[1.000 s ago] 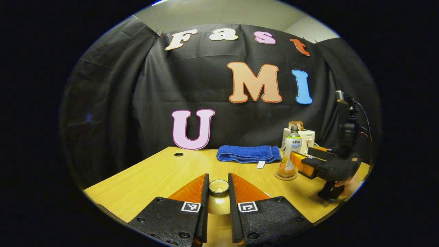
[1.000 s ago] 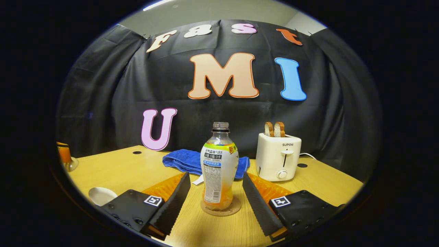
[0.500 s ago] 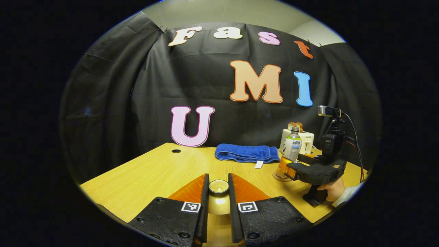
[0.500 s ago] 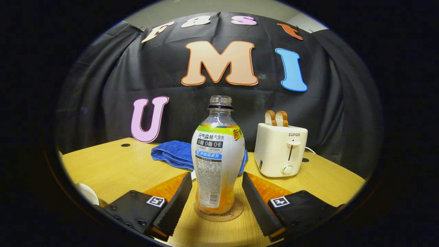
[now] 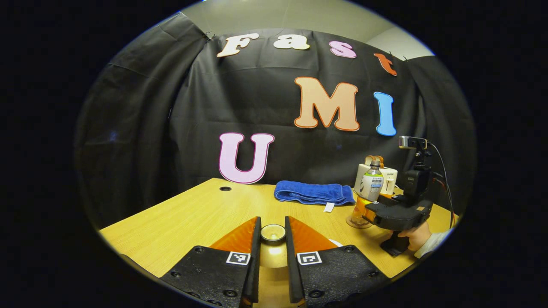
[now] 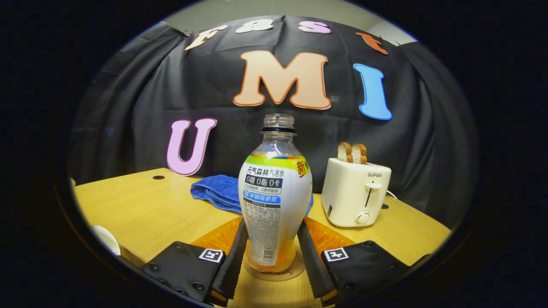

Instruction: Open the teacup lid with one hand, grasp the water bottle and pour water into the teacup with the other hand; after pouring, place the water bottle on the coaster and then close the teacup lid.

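While the teacup lid (image 5: 273, 252) is held off the cup, the opening step can be judged complete. The pour, the return of the bottle to its coaster and the closing of the lid are judged to be still outstanding.

1. Water bottle (image 6: 274, 188). It stands upright and uncapped on the coaster (image 6: 278, 273), with liquid showing low in its body. It has not been raised.
2. Right gripper (image 6: 272, 222). Its jaws are drawn in to the width of the lower part of the bottle, one finger lying against each side, and they appear to press on it. In the left gripper view a hand (image 5: 417, 237) grips this tool's handle just on the near side of the bottle.
3. Left gripper (image 5: 272, 219). Its jaws are nearly closed, leaving only a narrow gap, and they clamp the round knob (image 5: 273, 232) on top of the lid.
4. Teacup (image 6: 105, 239). A white rim low and well to the left of the bottle is probably the cup; its contents cannot be seen.
5. Other items. A blue towel (image 6: 214, 192) lies behind the bottle to its left. A toaster (image 6: 355, 196) stands just to the right of the bottle, slightly behind it. All rest on the wooden table (image 6: 141, 205).
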The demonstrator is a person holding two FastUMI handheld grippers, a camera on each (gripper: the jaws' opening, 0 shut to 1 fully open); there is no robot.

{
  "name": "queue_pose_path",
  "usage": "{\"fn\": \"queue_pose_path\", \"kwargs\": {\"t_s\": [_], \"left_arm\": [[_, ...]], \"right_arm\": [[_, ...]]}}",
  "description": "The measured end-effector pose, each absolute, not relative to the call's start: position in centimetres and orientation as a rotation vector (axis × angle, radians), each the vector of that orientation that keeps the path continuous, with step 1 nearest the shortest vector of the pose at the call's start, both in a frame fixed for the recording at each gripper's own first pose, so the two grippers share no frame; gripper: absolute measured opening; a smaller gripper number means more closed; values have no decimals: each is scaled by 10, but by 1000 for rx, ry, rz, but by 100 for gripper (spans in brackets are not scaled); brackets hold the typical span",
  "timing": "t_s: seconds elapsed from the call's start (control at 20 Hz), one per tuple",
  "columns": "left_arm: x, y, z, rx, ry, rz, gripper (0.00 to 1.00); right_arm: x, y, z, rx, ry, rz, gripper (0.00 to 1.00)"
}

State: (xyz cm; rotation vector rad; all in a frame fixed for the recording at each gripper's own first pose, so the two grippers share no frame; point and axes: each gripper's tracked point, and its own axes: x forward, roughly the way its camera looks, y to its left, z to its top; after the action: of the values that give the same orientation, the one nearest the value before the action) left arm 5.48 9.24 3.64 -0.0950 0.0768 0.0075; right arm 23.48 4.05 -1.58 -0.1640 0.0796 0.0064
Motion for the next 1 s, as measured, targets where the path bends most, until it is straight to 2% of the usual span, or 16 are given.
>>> {"fn": "queue_pose_path", "kwargs": {"t_s": [0.45, 0.75, 1.0], "left_arm": [[56, 99, 38, -140, 72, 7, 25], [55, 107, 40, -174, 74, 16, 25], [53, 117, 44, -198, 67, 29, 25]], "right_arm": [[186, 57, 10, -489, 2, 86, 70], [158, 75, -7, -716, -18, 154, 70], [151, 81, -19, -899, -40, 164, 70]]}}
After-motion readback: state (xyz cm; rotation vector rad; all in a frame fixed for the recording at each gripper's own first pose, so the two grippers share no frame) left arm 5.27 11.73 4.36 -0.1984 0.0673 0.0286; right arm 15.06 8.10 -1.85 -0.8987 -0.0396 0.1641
